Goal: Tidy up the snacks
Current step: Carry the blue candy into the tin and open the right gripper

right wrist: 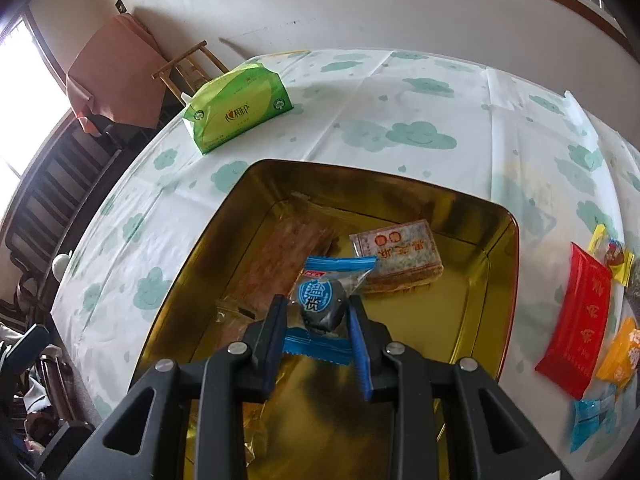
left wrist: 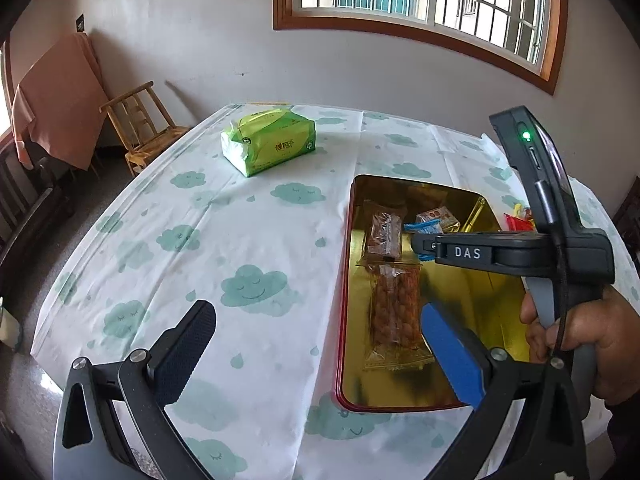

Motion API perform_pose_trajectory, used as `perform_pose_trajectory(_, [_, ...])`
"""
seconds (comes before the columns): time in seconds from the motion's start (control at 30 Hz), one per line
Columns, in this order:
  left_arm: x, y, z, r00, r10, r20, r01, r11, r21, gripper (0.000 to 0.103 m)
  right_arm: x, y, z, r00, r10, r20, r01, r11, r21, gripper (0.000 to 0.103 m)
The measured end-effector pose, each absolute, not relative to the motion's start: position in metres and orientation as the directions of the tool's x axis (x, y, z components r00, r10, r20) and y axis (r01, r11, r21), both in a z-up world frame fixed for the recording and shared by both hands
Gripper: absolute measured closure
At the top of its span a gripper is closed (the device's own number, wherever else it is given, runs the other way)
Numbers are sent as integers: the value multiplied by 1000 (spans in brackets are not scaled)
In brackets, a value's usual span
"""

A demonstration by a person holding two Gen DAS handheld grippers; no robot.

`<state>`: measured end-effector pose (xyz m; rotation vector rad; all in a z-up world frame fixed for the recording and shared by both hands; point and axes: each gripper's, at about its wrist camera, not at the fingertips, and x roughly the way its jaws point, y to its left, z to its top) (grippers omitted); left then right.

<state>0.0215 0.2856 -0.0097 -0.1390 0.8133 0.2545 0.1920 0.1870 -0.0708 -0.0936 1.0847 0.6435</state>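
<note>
Right wrist view: right gripper (right wrist: 316,322) clamped on blue-wrapped dark snack (right wrist: 322,300), poised over gold tin (right wrist: 502,248). Light, crinkly, slippery film; soft cake inside, probably crushable. Best pinched across the bulge, gently. Left gripper (left wrist: 320,354) spread wide, empty, beside the tin.

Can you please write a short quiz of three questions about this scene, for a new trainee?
1. True or false: the right gripper is shut on the blue-wrapped snack.
2. Where is that snack now: A) on the tablecloth, B) above the gold tin, C) beside the tissue pack?
3. Fill in: the left gripper is ____ and holds nothing.

Key: 1 true; 2 B; 3 open.
</note>
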Motion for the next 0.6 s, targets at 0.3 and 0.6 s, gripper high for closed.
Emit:
perform_pose_trajectory(0.3, [22,281,-8,662,188,-725,-271,962,2,1,192,187,-65,344,450,-824,-527,819,227,70])
perform_pose_trajectory(0.6, [19,270,-4,674,202,-711,-253,967,35,1,187,170,-52,388,511,-767,-518,809,278,69])
